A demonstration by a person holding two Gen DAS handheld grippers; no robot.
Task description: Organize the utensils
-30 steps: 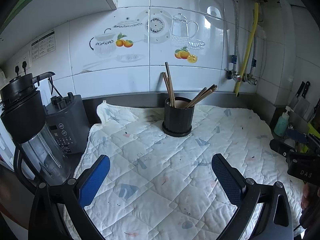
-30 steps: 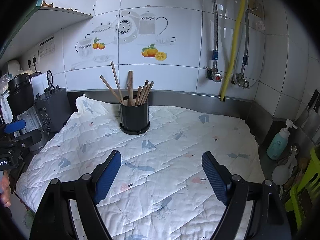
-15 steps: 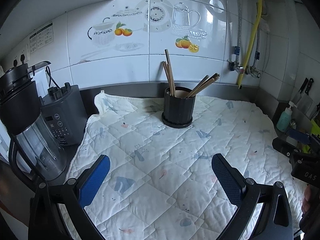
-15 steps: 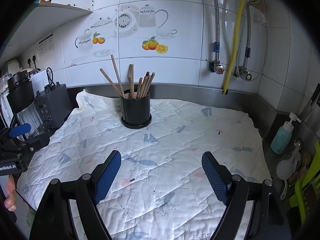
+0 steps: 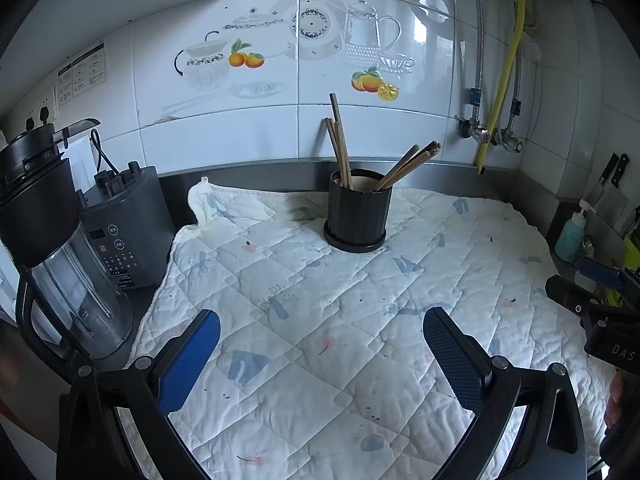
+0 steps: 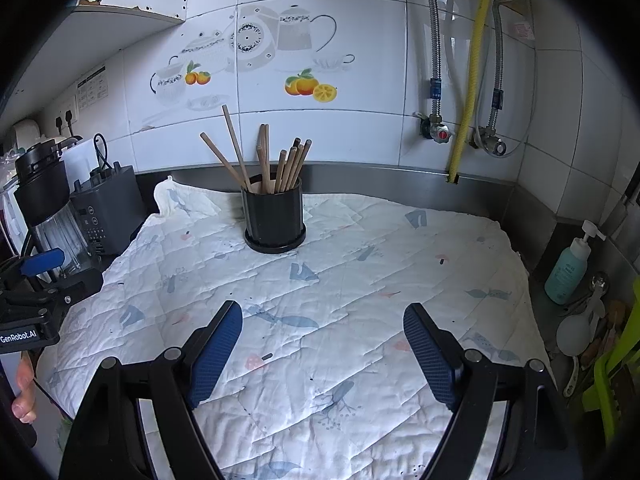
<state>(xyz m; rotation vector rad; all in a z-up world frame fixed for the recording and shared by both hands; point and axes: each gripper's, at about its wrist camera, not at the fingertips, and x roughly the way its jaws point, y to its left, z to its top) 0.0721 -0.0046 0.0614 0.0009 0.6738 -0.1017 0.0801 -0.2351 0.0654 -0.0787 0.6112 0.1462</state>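
1. A cluster of wooden chopsticks (image 6: 280,164) stands in a black ribbed holder (image 6: 274,218) toward the back of the surface, near the tiled wall. In the right wrist view they fan out: two lean left, the rest stand upright or tilt slightly right.
2. The chopsticks (image 5: 344,152) look light, thin and stiff, and likely smooth enough to slip or roll. The best hold is probably on the bare upper shafts above the holder's rim, pinched across the width.
3. The holder (image 5: 357,210) sits on a matching saucer-like base. It looks steadier than its contents, but a sideways pull on a stick could tip it.
4. It rests on a white quilted cloth (image 6: 360,280) covering most of the surface. The cloth is soft and wrinkled, so things may not slide cleanly.
5. The left claw (image 5: 320,354) and the right claw (image 6: 322,346) both hang spread wide and grasp nothing, well short of the holder.
6. Open cloth lies between both claws and the holder, giving free room to approach.
7. A blender jug (image 5: 60,272) and its grey base (image 5: 124,232) crowd the left edge. A soap bottle (image 6: 568,272) stands at the right edge.
8. Pipes and a yellow hose (image 6: 470,80) run down the wall behind.
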